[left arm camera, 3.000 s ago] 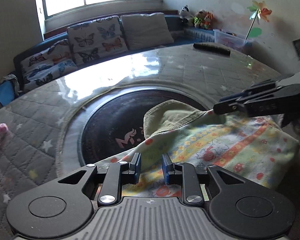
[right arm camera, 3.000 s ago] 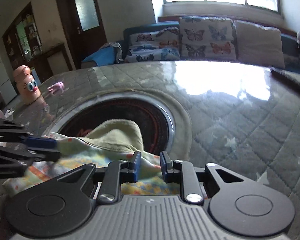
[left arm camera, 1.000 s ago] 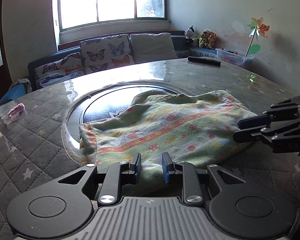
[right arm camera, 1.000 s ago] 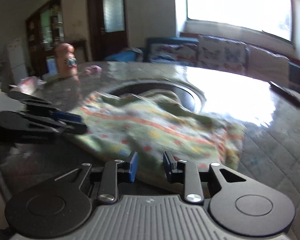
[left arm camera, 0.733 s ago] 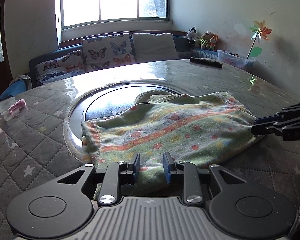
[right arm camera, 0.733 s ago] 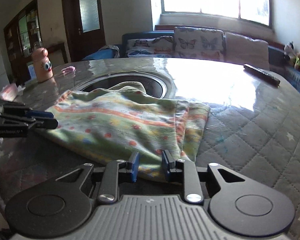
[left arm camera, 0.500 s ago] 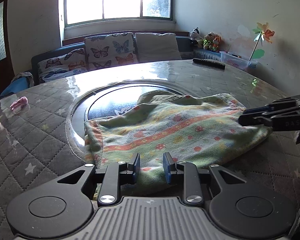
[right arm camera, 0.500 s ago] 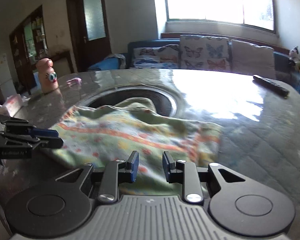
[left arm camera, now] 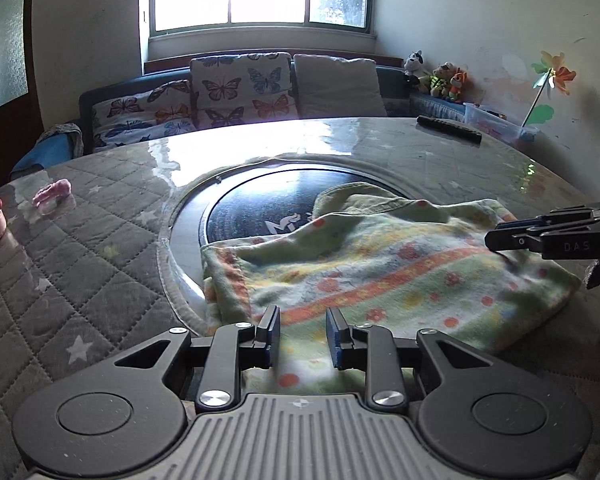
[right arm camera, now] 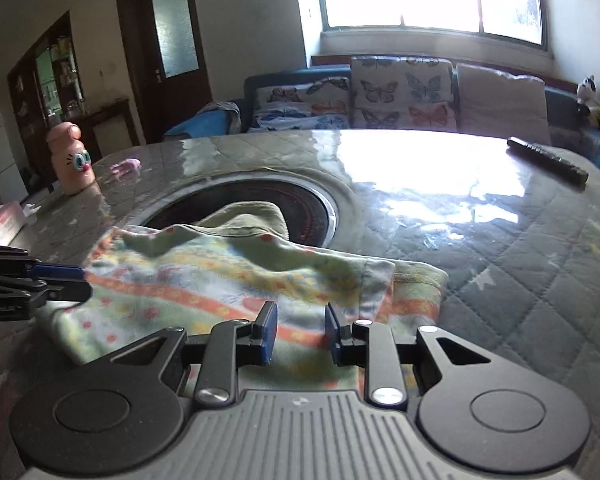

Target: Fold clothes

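Note:
A folded green cloth with orange stripes and red dots lies on the round quilted table, its far edge over the dark round inset. In the left wrist view my left gripper is open just above the cloth's near edge. My right gripper hovers over the cloth's right end. The right wrist view has the cloth spread ahead, with my right gripper open over its near folded edge. My left gripper sits at the cloth's left end.
A black remote lies at the far right of the table. A pink bottle-shaped toy and a small pink item stand at the left. A sofa with butterfly cushions runs behind the table.
Both grippers have drawn in closer to the cloth. The right gripper has come in over the cloth's right end. The cloth lies still.

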Demonstrator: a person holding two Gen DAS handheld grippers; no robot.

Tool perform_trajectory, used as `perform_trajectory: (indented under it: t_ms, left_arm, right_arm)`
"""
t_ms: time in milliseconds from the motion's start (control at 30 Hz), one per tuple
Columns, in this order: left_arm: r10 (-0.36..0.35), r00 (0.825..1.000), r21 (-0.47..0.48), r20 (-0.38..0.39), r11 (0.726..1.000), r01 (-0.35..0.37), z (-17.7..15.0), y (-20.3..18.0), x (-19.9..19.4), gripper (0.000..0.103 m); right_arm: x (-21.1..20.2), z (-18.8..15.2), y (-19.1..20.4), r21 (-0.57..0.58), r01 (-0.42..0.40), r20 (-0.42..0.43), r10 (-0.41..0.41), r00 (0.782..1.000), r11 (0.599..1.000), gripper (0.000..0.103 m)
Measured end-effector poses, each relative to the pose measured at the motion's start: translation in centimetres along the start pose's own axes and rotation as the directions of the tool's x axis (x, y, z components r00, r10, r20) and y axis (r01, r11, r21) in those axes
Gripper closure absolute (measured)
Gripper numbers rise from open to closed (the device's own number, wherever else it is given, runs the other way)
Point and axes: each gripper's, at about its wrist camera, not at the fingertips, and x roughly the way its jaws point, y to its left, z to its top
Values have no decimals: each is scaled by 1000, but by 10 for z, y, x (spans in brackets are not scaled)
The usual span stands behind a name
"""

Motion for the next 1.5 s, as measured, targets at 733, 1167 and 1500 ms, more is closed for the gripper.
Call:
perform_trajectory:
  t_ms: [733, 1167, 1500]
  left_arm:
    - [43, 999, 63, -23, 997, -41, 39, 15, 47, 76]
    - [-5, 1000, 142, -29, 990, 9, 63, -17, 74, 75]
    - [3, 999, 139, -47, 990, 4, 63, -19, 82, 75]
  right_arm:
    - [36, 24, -22, 35, 49, -11, -48, 999, 998, 75]
    - [50, 39, 6, -33, -24, -10, 24, 1000, 999, 75]
    - [58, 42, 21, -64, -13, -35, 11, 999, 998, 74]
